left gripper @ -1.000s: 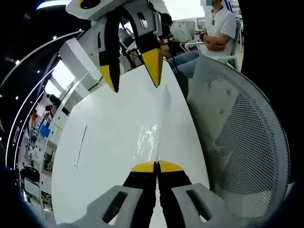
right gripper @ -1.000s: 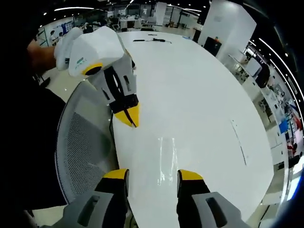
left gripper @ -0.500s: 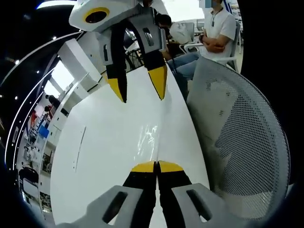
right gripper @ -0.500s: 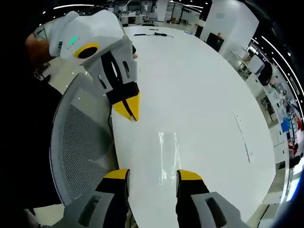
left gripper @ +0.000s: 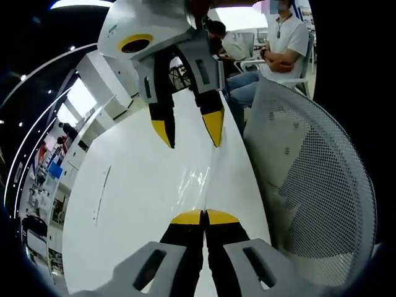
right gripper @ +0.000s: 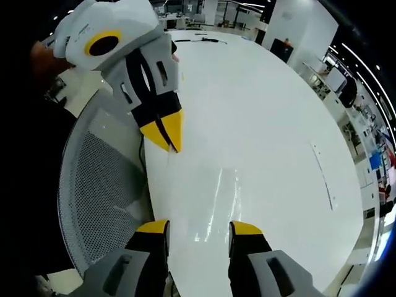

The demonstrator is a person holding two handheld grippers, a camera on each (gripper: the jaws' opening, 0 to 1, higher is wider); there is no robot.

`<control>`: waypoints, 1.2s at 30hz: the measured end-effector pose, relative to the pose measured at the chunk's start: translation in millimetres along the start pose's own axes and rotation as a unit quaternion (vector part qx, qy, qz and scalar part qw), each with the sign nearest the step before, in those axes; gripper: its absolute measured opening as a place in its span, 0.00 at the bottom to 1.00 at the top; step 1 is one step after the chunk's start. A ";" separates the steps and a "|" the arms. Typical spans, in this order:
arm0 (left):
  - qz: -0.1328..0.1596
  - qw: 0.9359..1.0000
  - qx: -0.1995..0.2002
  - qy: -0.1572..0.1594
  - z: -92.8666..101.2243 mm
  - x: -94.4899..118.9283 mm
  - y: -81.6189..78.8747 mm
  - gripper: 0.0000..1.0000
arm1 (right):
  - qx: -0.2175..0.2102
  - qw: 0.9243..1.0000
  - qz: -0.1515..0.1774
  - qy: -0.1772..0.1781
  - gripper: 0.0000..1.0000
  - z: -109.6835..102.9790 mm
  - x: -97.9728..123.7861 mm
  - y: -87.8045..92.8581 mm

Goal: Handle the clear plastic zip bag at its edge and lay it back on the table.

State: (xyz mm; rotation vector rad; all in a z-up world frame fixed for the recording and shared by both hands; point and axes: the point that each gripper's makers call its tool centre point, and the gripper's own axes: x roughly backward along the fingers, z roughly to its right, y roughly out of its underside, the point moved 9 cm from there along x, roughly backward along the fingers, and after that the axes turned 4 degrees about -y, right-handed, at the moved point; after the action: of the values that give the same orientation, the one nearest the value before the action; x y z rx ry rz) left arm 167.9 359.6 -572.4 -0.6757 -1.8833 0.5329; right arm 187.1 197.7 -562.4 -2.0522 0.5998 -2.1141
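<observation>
Now the right hand-held gripper (left gripper: 189, 130), jaws spread wide, has dropped closer to the clear plastic zip bag (left gripper: 197, 184) ahead of the left hand-held gripper (left gripper: 203, 216), pinched shut. Bag lies flat near the white surface (right gripper: 260, 124) edge, grey mesh chair (left gripper: 315, 173) alongside; open room opposite.

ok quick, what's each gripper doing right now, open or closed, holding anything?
Left gripper: shut, jaw tips pressed together; whether they pinch the clear zip bag cannot be told.
Right gripper: open, nothing between its jaws, above the white table.
</observation>
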 end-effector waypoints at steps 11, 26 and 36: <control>0.011 1.000 0.012 -0.005 0.4 1.2 -3.7 0.00 | -0.009 1.000 0.012 -0.004 0.33 -6.8 -15.6 -3.1; 0.027 0.999 0.020 -0.002 0.7 1.7 -11.8 0.00 | 0.002 0.999 0.043 0.003 0.21 -11.4 -33.7 -13.1; 0.018 1.000 0.012 -0.002 1.6 1.3 -8.8 0.00 | 0.009 0.999 0.050 0.003 0.00 -12.4 -37.6 -11.5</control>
State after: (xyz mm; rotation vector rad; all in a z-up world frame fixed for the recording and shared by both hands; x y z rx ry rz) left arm 164.1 353.8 -566.6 -0.6950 -1.8681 0.5791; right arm 179.4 224.2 -593.0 -1.9636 0.6668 -2.0633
